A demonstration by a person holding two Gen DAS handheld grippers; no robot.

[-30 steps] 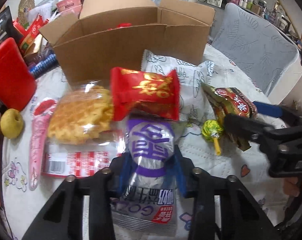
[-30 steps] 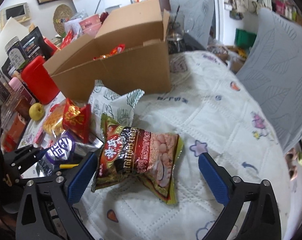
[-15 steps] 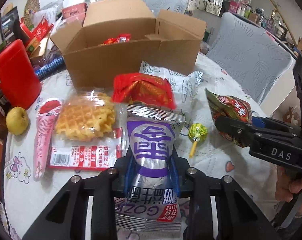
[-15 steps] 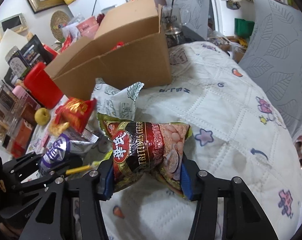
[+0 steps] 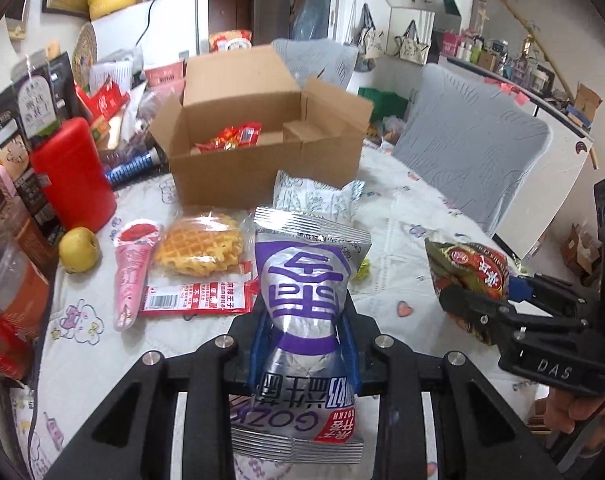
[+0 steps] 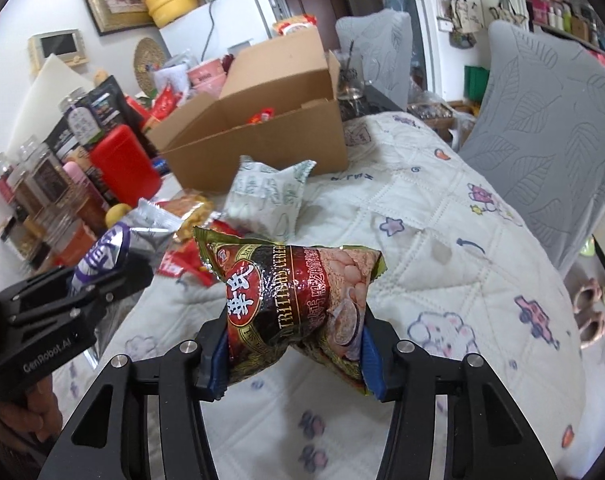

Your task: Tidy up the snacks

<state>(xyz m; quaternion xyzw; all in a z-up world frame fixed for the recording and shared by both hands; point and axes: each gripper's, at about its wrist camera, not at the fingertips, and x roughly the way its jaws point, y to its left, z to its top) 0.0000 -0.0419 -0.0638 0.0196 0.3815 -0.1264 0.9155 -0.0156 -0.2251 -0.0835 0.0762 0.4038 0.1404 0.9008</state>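
Above the quilt-covered desk, both packets hang clear of the cloth. Left hand-held gripper pinches the silver-and-purple snack bag across its waist; foil bulges above and below the pads. Right hand-held gripper is clamped on the dark red cereal packet, low on its body, the film buckled between the blue pads.

Handling, as a judgement: both are light, air-puffed pouches, soft and crinkly, with slick film. Contents likely brittle, so a hard squeeze risks crushing or bursting a seam. A mid-body hold as here works but lets the bag swing; the flat crimped end seams would give a firmer, non-crushing purchase.

Open cardboard box stands at the far side of the desk, flaps up, red wrappers already inside; likely destination.

On the cloth remain a waffle pack, a pink cone-shaped packet and a white patterned pouch just before the box.
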